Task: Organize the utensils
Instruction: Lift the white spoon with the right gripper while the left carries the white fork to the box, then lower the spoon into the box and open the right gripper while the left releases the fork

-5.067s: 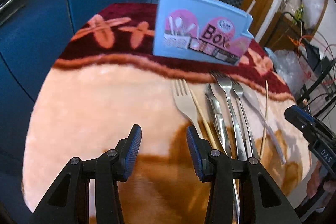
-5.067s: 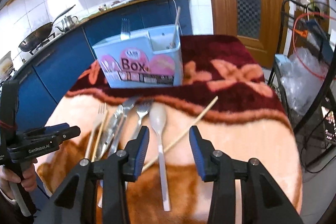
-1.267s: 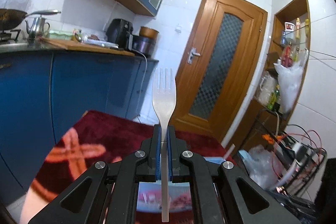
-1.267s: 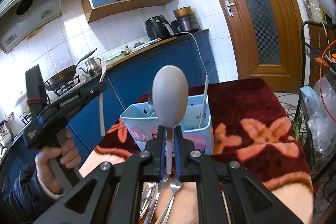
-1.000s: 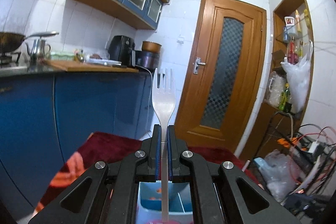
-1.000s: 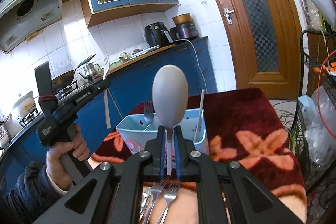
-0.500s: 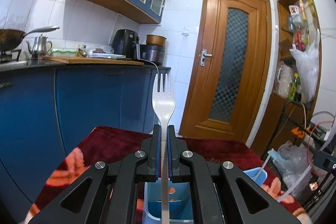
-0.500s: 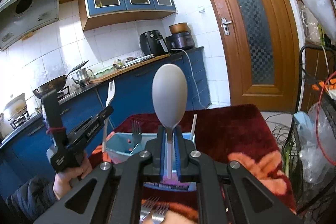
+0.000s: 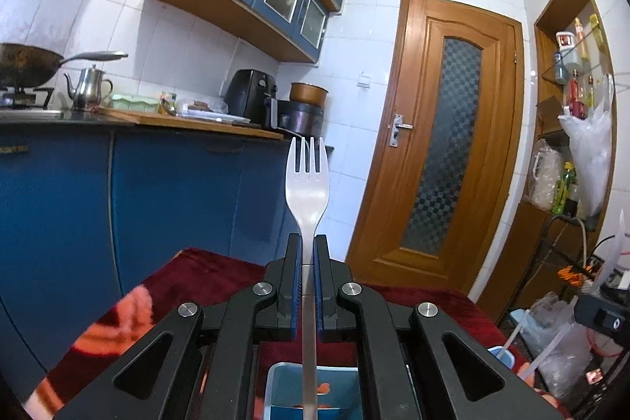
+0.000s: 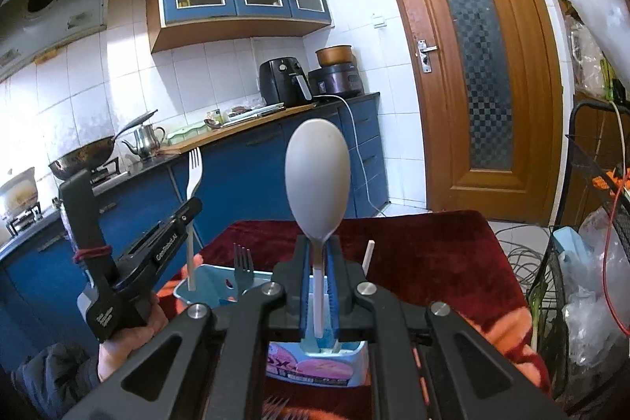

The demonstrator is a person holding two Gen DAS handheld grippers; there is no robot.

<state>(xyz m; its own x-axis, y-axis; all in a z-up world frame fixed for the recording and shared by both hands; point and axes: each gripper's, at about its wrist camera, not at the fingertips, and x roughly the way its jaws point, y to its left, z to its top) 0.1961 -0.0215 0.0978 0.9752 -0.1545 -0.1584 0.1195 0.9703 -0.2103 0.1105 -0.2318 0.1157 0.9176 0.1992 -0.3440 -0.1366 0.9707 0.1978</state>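
Observation:
My left gripper [image 9: 308, 243] is shut on a pale plastic fork [image 9: 307, 180], held upright with its tines up. The fork's handle hangs down over an open compartment of the light blue utensil box [image 9: 275, 386]. In the right wrist view the left gripper [image 10: 189, 211] with this fork [image 10: 194, 172] hovers above the box's left end. My right gripper [image 10: 318, 243] is shut on a grey plastic spoon [image 10: 317, 180], bowl up, its handle pointing down over the box [image 10: 204, 282]. A dark fork [image 10: 242, 262] and a white stick [image 10: 367, 256] stand in the box.
The box rests on a table with a dark red and orange flowered blanket [image 10: 433, 254]. Metal fork tines [image 10: 275, 403] lie on the blanket before the box. Blue kitchen cabinets [image 9: 118, 207] stand behind, a wooden door [image 10: 472, 65] and wire rack [image 10: 590, 203] to the right. A hand [image 10: 126, 341] holds the left gripper.
Both grippers have moved over the box, keeping fork and spoon upright. The left one sank, so the fork handle now hangs lower over its compartment. The box looks nearer under the right gripper.

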